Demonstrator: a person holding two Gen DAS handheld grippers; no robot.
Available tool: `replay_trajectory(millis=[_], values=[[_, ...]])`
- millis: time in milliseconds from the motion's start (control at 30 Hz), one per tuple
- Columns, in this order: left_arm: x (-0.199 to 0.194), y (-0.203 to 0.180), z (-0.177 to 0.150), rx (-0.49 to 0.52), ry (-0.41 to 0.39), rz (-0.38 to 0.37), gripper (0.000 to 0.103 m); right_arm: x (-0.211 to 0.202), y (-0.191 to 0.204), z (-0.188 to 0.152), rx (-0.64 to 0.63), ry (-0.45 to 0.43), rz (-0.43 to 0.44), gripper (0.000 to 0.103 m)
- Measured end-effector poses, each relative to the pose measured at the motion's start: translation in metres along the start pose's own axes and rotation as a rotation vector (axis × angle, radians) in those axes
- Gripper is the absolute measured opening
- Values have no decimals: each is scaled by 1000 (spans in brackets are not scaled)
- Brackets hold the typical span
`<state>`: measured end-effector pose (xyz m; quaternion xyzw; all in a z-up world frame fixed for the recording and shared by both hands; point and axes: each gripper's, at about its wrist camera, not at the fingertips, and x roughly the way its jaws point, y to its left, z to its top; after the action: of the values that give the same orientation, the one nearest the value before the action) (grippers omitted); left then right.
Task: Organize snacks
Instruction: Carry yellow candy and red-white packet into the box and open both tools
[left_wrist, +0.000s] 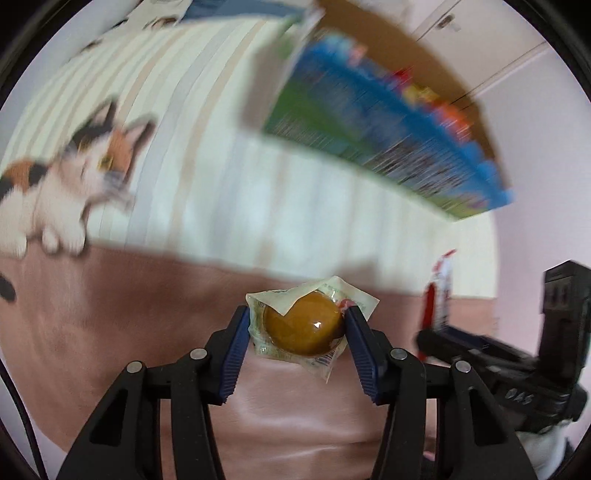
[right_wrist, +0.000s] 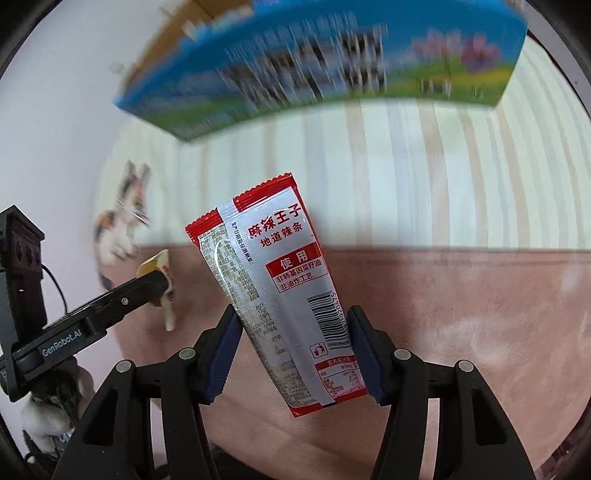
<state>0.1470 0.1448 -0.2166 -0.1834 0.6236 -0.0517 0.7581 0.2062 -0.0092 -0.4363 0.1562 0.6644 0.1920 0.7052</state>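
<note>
My left gripper (left_wrist: 297, 325) is shut on a small clear packet holding a round brown snack (left_wrist: 304, 325), held above the pink cloth. My right gripper (right_wrist: 295, 343) is shut on a red and silver spicy-strip packet (right_wrist: 275, 291), held upright. A blue and green cardboard box (left_wrist: 373, 122) stands ahead; it also shows in the right wrist view (right_wrist: 314, 62), blurred. The right gripper and its red packet (left_wrist: 439, 295) show at the right of the left wrist view. The left gripper (right_wrist: 155, 282) with its brown snack shows at the left of the right wrist view.
A pink cloth (left_wrist: 110, 325) covers the near surface, and a striped cream cloth with a cat picture (left_wrist: 92, 166) lies beyond it. White cupboard doors (left_wrist: 480, 44) stand behind the box.
</note>
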Motion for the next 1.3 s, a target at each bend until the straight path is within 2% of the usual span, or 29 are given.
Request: replay_trajectory(millis=[67,167,267,367,533,667,800,967,1000,1033,1100,1167,1300], values=[[-19,-25,15,24,-38,-44,49,-21,2,11,0,-35,26,61],[-37,-52,57,70,-80,-68,49,-59,5,37,-3,-112,60,61],[-47,-71,89,115,-120,-61,49,-95,4,68,4,-195,72,61],[-46,-94,120,147,-136,-46,49,-127,-14,105,38,-268,57,61],[-42,-107,164,165,-125,-23,49,-156,-45,155,94,-318,43,61],[-26,-124,217,175,-96,20,49,-157,-51,198,92,-304,23,61],[-1,-129,264,175,-65,72,49,-140,-43,251,59,-255,-18,61],[28,-134,305,181,-17,139,53,-118,-37,307,31,-170,-69,62],[35,-134,311,183,-3,165,53,-112,-38,319,40,-147,-87,65],[41,-133,316,180,13,184,54,-107,-38,327,39,-120,-102,77],[49,-131,321,170,29,193,54,-98,-42,343,55,-64,-125,87],[54,-129,324,158,43,183,73,-94,-46,352,56,-54,-130,87],[58,-125,319,156,44,192,91,-92,-52,352,39,-48,-171,98]])
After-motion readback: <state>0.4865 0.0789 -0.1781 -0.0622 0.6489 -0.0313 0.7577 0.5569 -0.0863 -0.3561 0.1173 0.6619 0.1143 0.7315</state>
